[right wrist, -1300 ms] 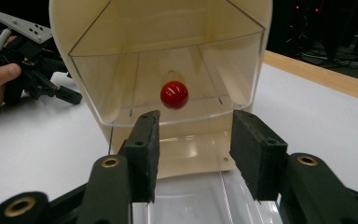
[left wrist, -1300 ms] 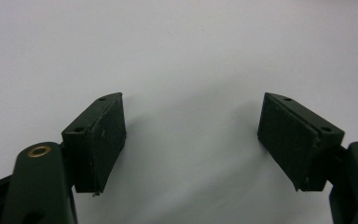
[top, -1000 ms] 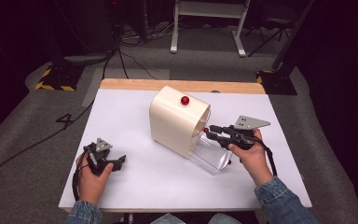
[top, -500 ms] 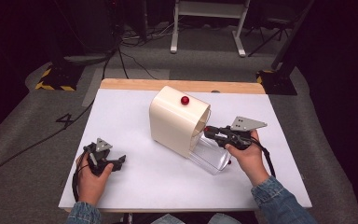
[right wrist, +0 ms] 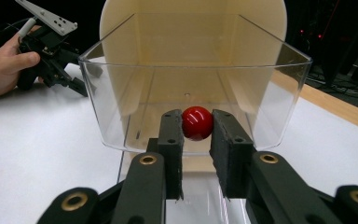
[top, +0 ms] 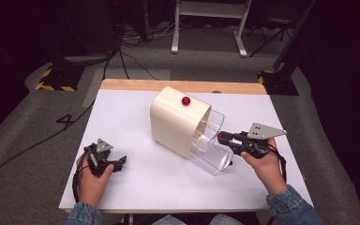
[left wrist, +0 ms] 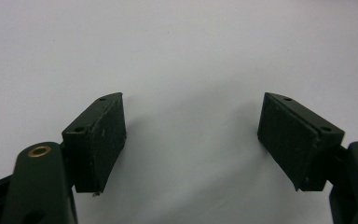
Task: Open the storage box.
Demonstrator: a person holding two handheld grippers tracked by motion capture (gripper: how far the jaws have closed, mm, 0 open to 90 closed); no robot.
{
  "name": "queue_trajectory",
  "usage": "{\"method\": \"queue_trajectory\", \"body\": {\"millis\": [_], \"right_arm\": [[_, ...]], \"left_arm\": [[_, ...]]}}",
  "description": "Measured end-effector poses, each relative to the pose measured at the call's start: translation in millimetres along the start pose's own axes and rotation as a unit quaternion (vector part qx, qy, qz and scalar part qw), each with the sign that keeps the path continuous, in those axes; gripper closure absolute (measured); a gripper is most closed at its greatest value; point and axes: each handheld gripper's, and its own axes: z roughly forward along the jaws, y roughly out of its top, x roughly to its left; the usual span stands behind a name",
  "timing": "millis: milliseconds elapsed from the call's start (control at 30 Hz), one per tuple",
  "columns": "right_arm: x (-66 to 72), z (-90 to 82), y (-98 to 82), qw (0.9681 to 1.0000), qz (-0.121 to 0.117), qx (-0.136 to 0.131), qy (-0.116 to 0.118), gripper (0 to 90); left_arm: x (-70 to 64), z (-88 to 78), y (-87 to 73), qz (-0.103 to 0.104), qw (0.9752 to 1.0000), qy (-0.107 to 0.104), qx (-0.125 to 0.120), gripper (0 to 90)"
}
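A cream box with a red knob on top stands mid-table. A clear plastic drawer sticks out of its open right side. My right gripper is at the drawer's front wall. In the right gripper view that gripper is shut on the drawer's red ball knob, with the clear drawer and the cream box behind it. My left gripper rests on the table at the left, away from the box. Its jaws stand open around nothing, as the left gripper view shows.
The white tabletop has a wooden strip along its far edge. Dark floor with cables and a white stand lies beyond. The other hand and the left gripper appear at the upper left of the right gripper view.
My right gripper has moved rightward, away from the box, with the red knob in its jaws, and the clear drawer has slid further out. The left hand has stayed put.
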Motion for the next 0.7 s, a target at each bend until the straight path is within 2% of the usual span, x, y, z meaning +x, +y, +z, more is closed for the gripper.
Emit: {"method": "queue_trajectory", "body": {"millis": [333,700], "right_arm": [[-0.3,-26.2,-12.8,0.9999,0.009,-0.005,-0.004,74.4],[-3.7,-29.8,-28.1,0.9996,0.027,0.005,-0.003,74.0]], "left_arm": [[0.0,0.0,0.0,0.0,1.0,0.0,0.0,23.7],[0.0,0.0,0.0,0.0,1.0,0.0,0.0,23.7]]}}
